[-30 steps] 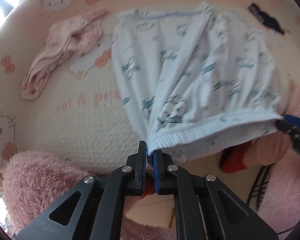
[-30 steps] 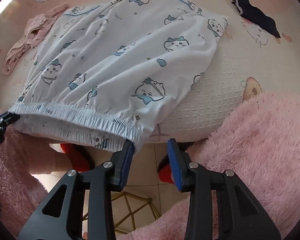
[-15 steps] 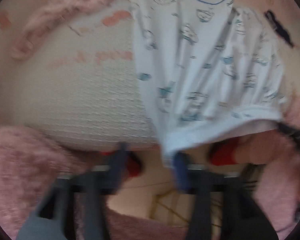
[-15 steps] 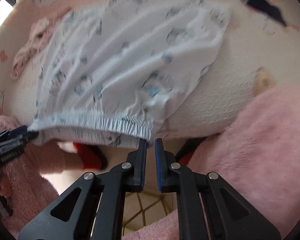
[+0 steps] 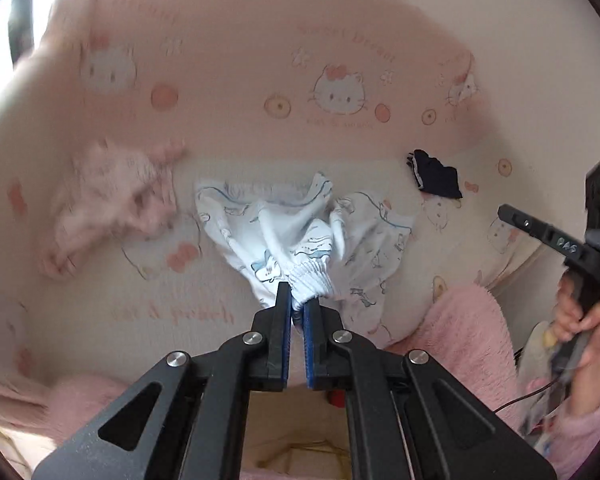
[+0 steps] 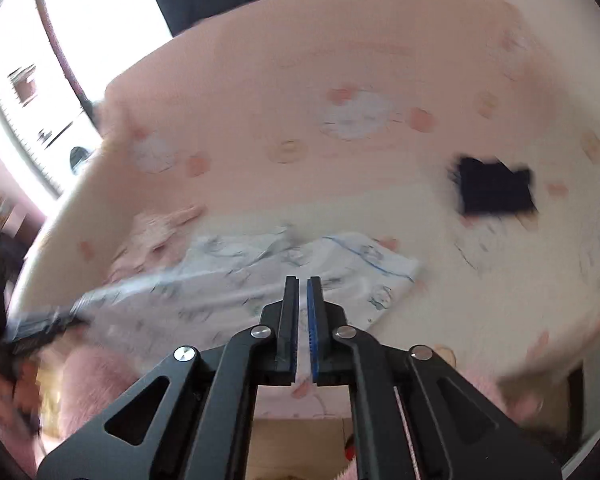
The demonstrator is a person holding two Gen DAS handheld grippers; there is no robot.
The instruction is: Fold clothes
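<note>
White shorts with a blue cartoon print (image 5: pixel 364 240) rise in a bunch off the pink bed. My left gripper (image 5: pixel 297 300) is closing tight on their gathered elastic waistband (image 5: pixel 312 278), pads pressed on the cloth. In the right wrist view the shorts (image 6: pixel 240 280) are blurred and stretch left toward the left gripper (image 6: pixel 60 316). My right gripper (image 6: pixel 303 280) hangs above the shorts. Its jaws are closing to a thin gap with nothing between them. A hand holds it at the right edge of the left wrist view, right gripper (image 5: pixel 504 213).
A crumpled pink garment (image 5: pixel 112 208) lies left of the shorts and a small dark garment (image 5: pixel 436 176) to their right. The bed (image 5: pixel 260 60) has a pink cat-print sheet. A fluffy pink sleeve (image 5: pixel 472 328) is near its front edge. A bright window (image 6: pixel 40 60) is at far left.
Both grippers have risen above the bed. The left has lifted the waistband, and the flat shorts now bunch up. The right jaws have closed from open, off the waistband corner.
</note>
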